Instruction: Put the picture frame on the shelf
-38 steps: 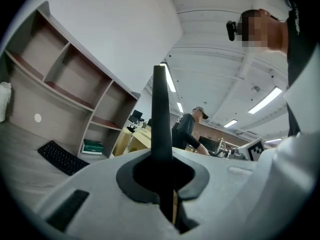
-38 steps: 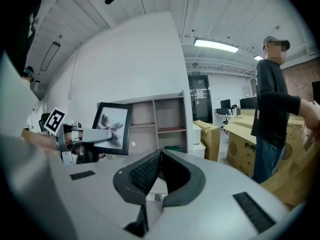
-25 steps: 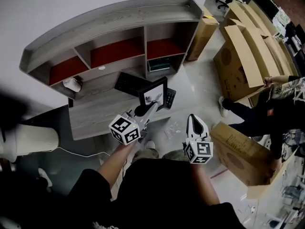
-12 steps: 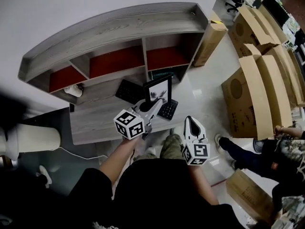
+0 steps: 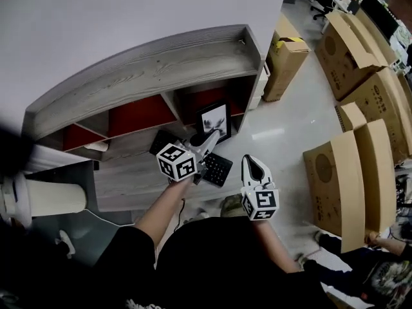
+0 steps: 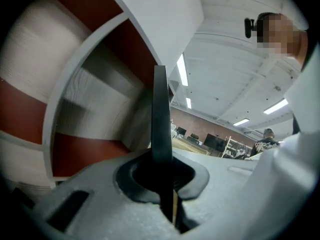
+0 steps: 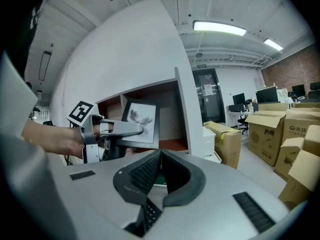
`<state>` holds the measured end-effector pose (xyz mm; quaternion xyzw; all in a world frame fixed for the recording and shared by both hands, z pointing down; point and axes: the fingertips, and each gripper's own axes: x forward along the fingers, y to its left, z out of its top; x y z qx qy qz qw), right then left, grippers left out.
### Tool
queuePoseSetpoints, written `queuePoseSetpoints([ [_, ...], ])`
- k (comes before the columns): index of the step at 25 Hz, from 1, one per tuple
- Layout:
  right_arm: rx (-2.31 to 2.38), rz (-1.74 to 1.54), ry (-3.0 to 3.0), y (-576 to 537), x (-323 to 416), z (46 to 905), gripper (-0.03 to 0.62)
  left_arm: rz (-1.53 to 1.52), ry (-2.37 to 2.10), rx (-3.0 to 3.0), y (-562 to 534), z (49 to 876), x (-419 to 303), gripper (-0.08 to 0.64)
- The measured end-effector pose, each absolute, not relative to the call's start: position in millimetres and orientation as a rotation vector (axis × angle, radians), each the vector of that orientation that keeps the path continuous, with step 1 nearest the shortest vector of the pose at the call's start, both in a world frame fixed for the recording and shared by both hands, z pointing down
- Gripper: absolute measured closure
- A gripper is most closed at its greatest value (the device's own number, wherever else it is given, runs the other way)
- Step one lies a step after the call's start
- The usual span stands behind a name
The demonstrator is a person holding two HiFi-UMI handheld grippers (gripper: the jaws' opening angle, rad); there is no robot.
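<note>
The black picture frame (image 5: 214, 118) with a grey print stands upright in the air, just in front of the rightmost red-backed compartment (image 5: 205, 99) of the grey wooden shelf (image 5: 148, 66). My left gripper (image 5: 207, 138) is shut on its lower edge. In the left gripper view the picture frame (image 6: 160, 114) shows edge-on, rising from between the jaws of the left gripper (image 6: 162, 184). My right gripper (image 5: 252, 163) hangs lower right of it, shut with nothing in it. From the right gripper (image 7: 160, 156) I see the picture frame (image 7: 141, 119) and the left gripper (image 7: 131, 129).
A black keyboard (image 5: 215, 168) lies on the desk (image 5: 129, 179) under the shelf. Cardboard boxes (image 5: 351, 172) stand on the floor to the right, and another box (image 5: 286, 50) leans by the shelf's right end. A white ribbed cylinder (image 5: 45, 198) is at the left.
The left gripper has carried the picture frame away from over the keyboard and up to the shelf's right compartment. The right gripper has followed alongside, still shut.
</note>
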<state>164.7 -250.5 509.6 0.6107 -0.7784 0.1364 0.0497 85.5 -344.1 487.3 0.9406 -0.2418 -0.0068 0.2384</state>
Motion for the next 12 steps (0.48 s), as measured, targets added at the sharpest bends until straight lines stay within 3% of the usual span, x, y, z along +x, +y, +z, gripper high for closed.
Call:
queuePoseSetpoints([
  [12, 1.792, 0.428, -2.396, -326.9, 229.4, 506.7, 0.578, 0.106, -0.778, 2.513, -439.7, 511.4, 139.1, 0.534],
])
